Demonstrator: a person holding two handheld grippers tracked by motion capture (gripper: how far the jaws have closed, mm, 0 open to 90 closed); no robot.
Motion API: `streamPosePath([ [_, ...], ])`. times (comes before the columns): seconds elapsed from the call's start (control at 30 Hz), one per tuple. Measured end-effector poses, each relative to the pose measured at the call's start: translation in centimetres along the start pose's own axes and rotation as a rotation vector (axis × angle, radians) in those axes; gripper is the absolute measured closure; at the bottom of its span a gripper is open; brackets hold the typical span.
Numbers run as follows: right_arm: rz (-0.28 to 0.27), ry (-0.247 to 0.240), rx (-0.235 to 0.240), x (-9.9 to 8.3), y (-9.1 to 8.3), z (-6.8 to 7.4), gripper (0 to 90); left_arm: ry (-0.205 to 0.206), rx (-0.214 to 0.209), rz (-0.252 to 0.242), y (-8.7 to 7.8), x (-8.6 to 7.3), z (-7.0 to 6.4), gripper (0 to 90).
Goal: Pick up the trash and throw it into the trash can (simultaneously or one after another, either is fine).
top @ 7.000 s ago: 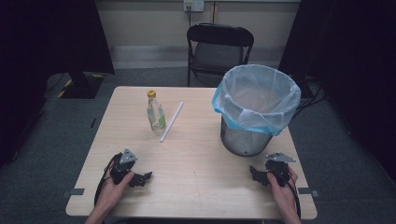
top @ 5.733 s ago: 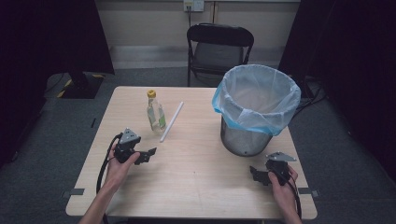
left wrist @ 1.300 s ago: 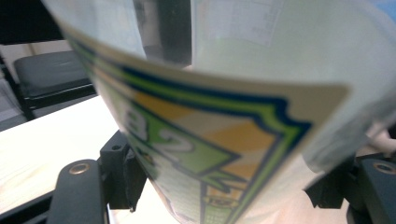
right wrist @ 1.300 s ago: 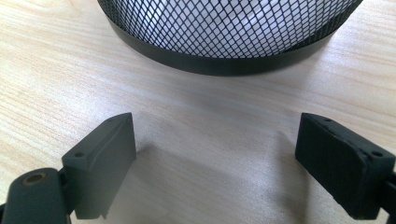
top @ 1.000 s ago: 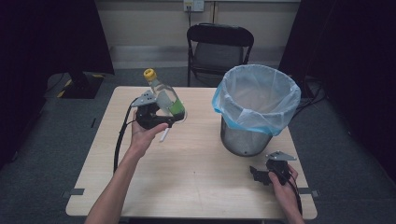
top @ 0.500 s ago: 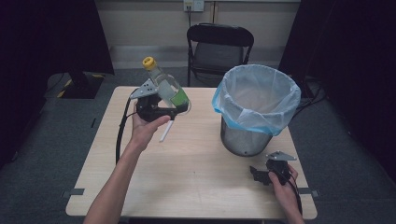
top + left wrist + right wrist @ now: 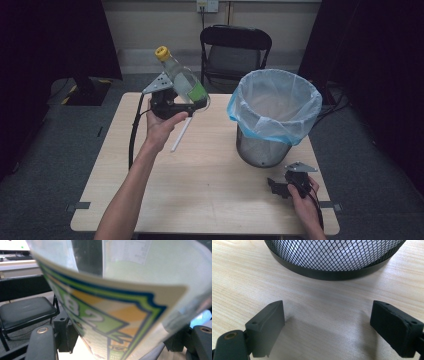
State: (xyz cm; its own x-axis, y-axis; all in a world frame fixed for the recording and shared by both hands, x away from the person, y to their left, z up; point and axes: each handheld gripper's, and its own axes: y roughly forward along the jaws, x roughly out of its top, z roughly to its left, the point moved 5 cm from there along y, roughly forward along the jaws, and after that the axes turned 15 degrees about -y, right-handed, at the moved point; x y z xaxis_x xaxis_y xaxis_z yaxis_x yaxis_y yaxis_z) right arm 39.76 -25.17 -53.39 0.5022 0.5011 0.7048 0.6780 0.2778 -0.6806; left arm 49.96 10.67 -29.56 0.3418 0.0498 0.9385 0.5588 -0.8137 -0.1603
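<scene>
Clear plastic bottle (image 7: 181, 80), yellow-capped, green-labelled: clamped tilted in raised left gripper (image 7: 187, 104). Right gripper (image 7: 278, 187): jaws wide apart, empty, beside mesh bin (image 7: 262, 150).

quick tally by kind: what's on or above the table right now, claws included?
Bottles: 1, the bottle, held tilted above the table in the left claw
Straws: 1, the white straw
Bins: 1, the mesh bin with a blue liner
Claws: 2, counting the right claw
Total: 5

bin (image 7: 272, 125) right on table (image 7: 210, 185), chair (image 7: 235, 47) behind
</scene>
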Motion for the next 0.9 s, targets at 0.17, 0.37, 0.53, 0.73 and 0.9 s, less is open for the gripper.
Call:
streamPosePath([
  [0.17, 0.000, 0.000, -0.001, 0.0, 0.0, 0.0, 11.5, 0.012, -0.022, -0.004, 1.0, 1.3, -1.1, 28.1],
  [0.37, 0.000, 0.001, -0.001, 0.0, 0.0, 0.0, 11.5, 0.016, -0.037, -0.012, 1.6, 1.9, -1.9, 28.1],
  [0.53, 0.000, 0.000, -0.001, 0.0, 0.0, 0.0, 11.5, 0.003, -0.064, -0.014, 2.4, 2.3, -2.3, 28.1],
  [0.73, 0.000, 0.000, -0.001, 0.0, 0.0, 0.0, 11.5, 0.009, -0.077, -0.008, 3.5, 2.9, -3.0, 28.1],
  [0.9, 0.000, 0.000, -0.001, 0.0, 0.0, 0.0, 11.5, 0.006, -0.101, -0.008, 4.4, 3.7, -4.2, 28.1],
])
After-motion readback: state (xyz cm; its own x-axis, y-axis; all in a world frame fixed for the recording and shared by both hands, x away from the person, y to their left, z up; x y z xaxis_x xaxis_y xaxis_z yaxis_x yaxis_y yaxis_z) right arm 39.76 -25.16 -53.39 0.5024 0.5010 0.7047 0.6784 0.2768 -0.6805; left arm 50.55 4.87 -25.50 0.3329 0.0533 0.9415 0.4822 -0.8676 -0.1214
